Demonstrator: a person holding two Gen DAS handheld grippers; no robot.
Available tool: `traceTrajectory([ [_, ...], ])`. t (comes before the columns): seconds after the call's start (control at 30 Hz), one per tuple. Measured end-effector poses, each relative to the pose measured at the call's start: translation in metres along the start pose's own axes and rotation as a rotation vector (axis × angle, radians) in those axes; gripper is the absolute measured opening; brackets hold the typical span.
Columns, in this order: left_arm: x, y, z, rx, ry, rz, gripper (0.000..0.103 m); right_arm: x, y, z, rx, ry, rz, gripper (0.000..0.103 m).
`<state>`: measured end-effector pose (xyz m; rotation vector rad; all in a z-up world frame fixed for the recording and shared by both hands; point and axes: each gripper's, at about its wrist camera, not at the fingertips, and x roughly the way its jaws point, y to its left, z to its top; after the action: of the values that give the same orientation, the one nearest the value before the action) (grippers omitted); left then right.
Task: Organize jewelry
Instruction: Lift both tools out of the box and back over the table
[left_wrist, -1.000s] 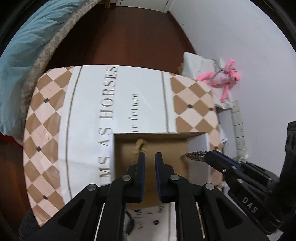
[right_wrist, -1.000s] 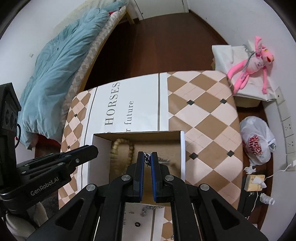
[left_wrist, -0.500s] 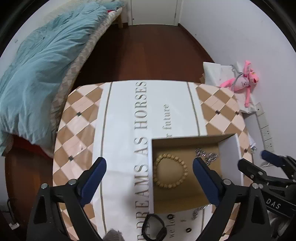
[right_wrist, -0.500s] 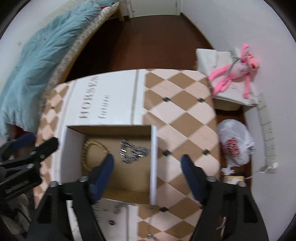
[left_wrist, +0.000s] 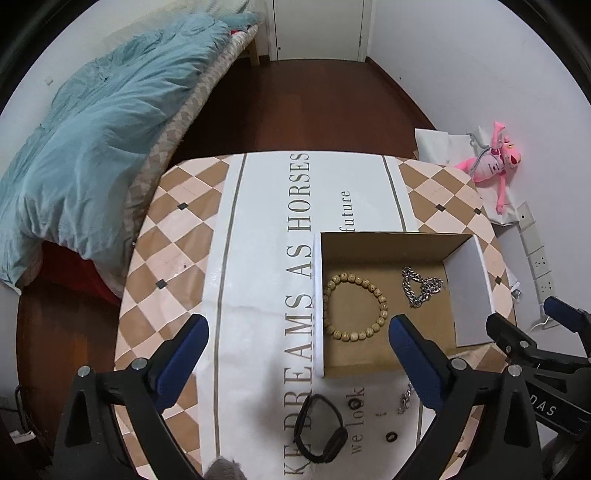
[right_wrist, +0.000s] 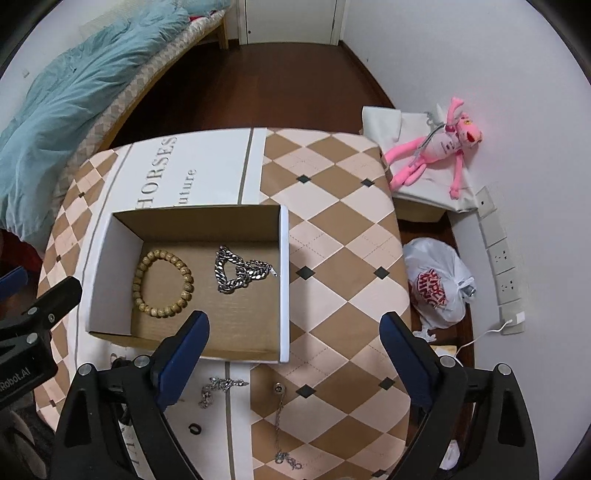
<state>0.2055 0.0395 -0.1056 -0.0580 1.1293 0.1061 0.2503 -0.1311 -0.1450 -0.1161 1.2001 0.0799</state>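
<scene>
Box (right_wrist: 284, 280): round wooden-bead bracelet (right_wrist: 163, 283), crumpled steel chain (right_wrist: 240, 271).

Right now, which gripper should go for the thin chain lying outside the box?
Probably the right hand-held gripper: the thin chain lies almost directly under its empty, opening jaws. The left hand-held gripper hangs over the black band instead.

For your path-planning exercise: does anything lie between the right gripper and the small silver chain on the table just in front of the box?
Nothing visible does. The right gripper, its jaws opening and empty, hangs above the small silver chain, which lies bare on the table, outside the box.
</scene>
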Motion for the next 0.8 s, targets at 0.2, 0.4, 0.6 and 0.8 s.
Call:
traceTrajectory([
  [0.2, -0.034, 0.005, -0.011, -0.007, -0.063, 0.022, 0.100, -0.033, 0.002, -0.010, 0.009, -0.050, 0.004, 0.095],
  [0.4, -0.069, 0.008, -0.025, -0.018, -0.112, 0.018, 0.100, -0.071, 0.000, -0.029, 0.028, -0.109, -0.004, 0.095],
  [0.6, -0.104, 0.009, -0.037, -0.020, -0.171, 0.004, 0.100, -0.111, -0.005, -0.043, 0.049, -0.171, -0.009, 0.095],
  [0.8, -0.131, 0.010, -0.047, -0.031, -0.216, -0.011, 0.100, -0.145, -0.004, -0.054, 0.049, -0.232, -0.004, 0.095],
])
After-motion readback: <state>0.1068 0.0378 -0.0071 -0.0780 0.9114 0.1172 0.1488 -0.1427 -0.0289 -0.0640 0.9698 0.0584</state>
